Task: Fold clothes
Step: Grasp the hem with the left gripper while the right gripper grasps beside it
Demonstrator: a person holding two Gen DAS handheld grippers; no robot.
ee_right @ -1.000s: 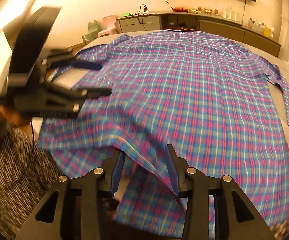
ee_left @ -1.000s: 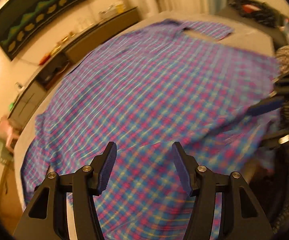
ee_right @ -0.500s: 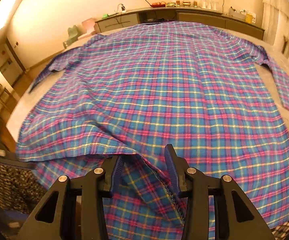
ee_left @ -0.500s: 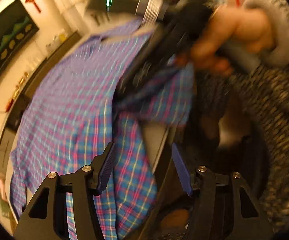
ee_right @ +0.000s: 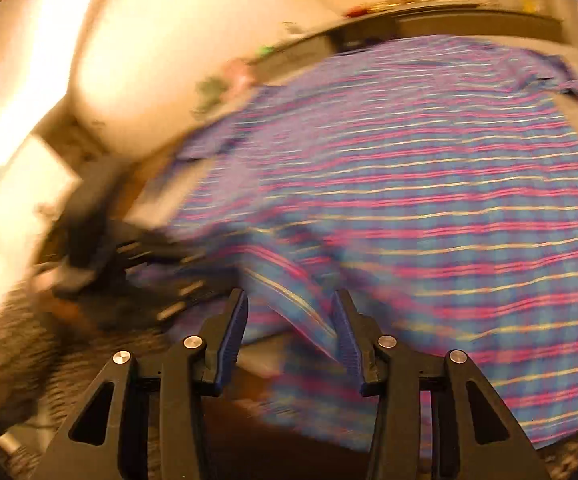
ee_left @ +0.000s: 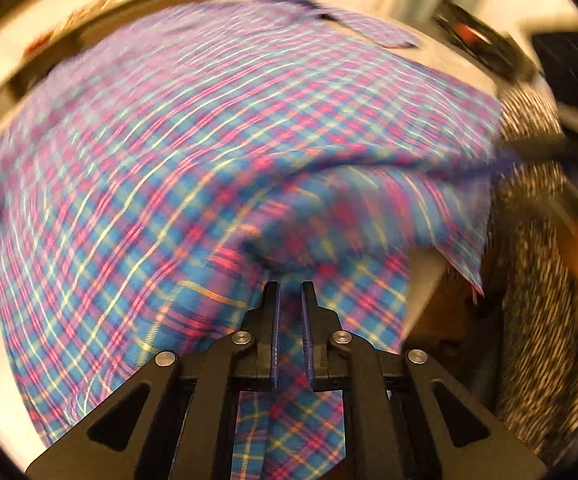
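A blue, pink and yellow plaid shirt (ee_left: 209,140) lies spread over a pale table; both views are motion-blurred. My left gripper (ee_left: 290,286) points down at the near hem, its jaws closing to a narrow gap with a bunched ridge of the cloth pinched at the tips. In the right wrist view the shirt (ee_right: 429,180) fills the right side. My right gripper (ee_right: 291,296) has its jaws opening, and a raised fold of the hem stands between them, leaning on the right finger (ee_right: 345,332). The left gripper shows as a dark blur (ee_right: 129,256) at the hem's left corner.
A person's speckled dark garment (ee_left: 537,300) is close to the table's near edge. A long low sideboard (ee_right: 429,16) with small items runs along the far wall. A dark object (ee_left: 477,44) lies past the shirt on the bare table top (ee_left: 441,56).
The left gripper swung back over the shirt, dropped to the near hem and closed from wide open to a narrow gap on cloth. The right view turned and blurred, and its jaws widened slightly.
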